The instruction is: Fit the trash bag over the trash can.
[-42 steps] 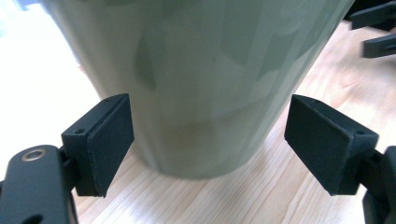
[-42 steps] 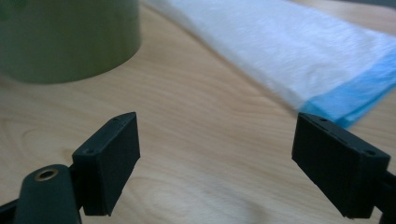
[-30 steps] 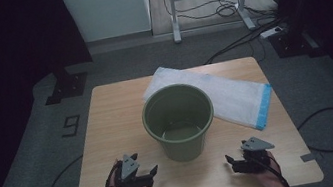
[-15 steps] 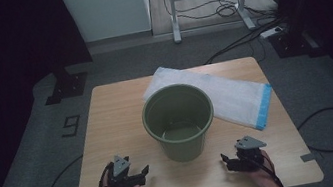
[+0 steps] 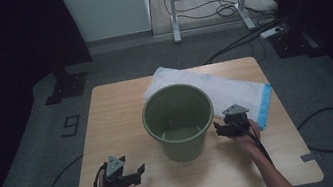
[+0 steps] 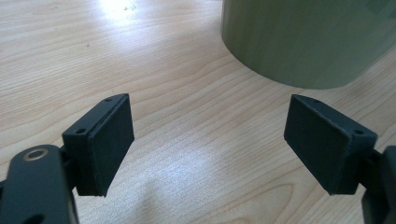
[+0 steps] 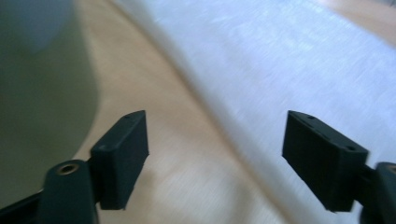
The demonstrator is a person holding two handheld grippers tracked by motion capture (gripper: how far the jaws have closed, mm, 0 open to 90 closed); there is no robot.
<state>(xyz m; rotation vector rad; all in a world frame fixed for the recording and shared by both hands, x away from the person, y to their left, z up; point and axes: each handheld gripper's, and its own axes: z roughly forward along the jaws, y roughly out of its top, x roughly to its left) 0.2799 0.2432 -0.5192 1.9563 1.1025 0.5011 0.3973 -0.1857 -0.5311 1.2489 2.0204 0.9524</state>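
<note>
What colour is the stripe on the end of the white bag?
Light blue stripe; the high view shows it best.

Item count, high view. One round green plastic bucket (image 5: 179, 121), centre of frame. One flat white woven bag with a blue end strip (image 5: 235, 93), right of centre. One light wooden table (image 5: 112, 117). Two black two-jaw grippers: left gripper (image 5: 138, 170) lower left, right gripper (image 5: 217, 128) right of centre.

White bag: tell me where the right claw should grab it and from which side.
Take the bag at its near long edge beside the bucket, coming in low from the front. It lies flat, and the open right claw already faces that edge, so one jaw probably has to slip underneath.
</note>
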